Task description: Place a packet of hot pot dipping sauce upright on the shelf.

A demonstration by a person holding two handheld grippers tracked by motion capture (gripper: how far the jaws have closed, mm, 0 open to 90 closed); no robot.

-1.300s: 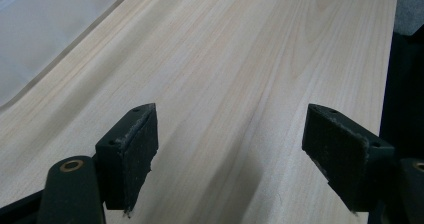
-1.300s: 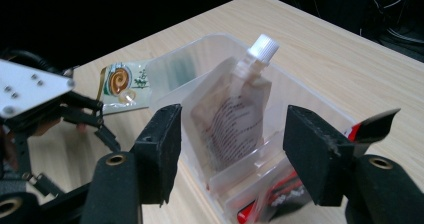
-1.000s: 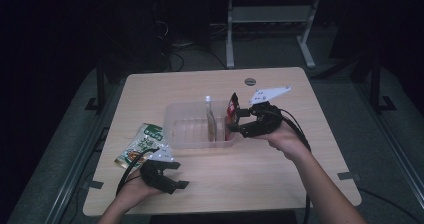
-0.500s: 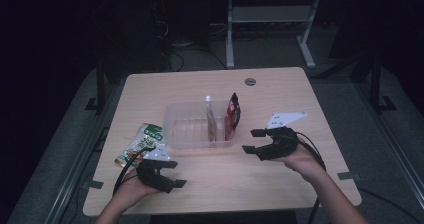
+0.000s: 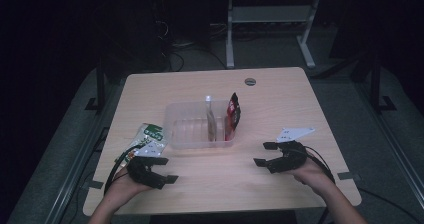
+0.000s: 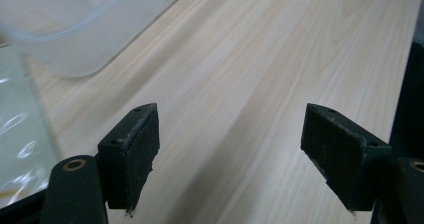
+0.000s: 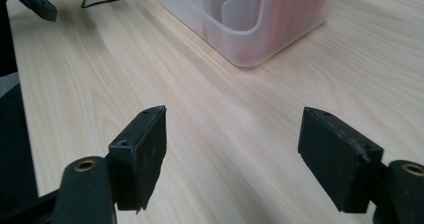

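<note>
A clear plastic container (image 5: 187,143) stands mid-table. A red packet (image 5: 233,113) stands upright at its right end, and a pale packet (image 5: 211,121) stands beside it. A green-and-white packet (image 5: 148,138) lies flat on the table left of the container. My left gripper (image 5: 168,169) is low at the front left, open and empty (image 6: 230,149), near the container's corner (image 6: 75,29). My right gripper (image 5: 261,153) is at the front right, apart from the container (image 7: 260,29). Its jaws (image 7: 232,149) have just been opening and nothing is between them.
The wooden table (image 5: 280,99) has bare room between the two grippers and behind the container. A small round grommet (image 5: 250,81) sits near the far edge. A metal stand (image 5: 270,19) rises from the dark floor beyond the table.
My right gripper has drawn back from the red packet at the container's right end, down to the front right, with its jaws wider. The packet stays standing in the container. The left gripper hardly shifted.
</note>
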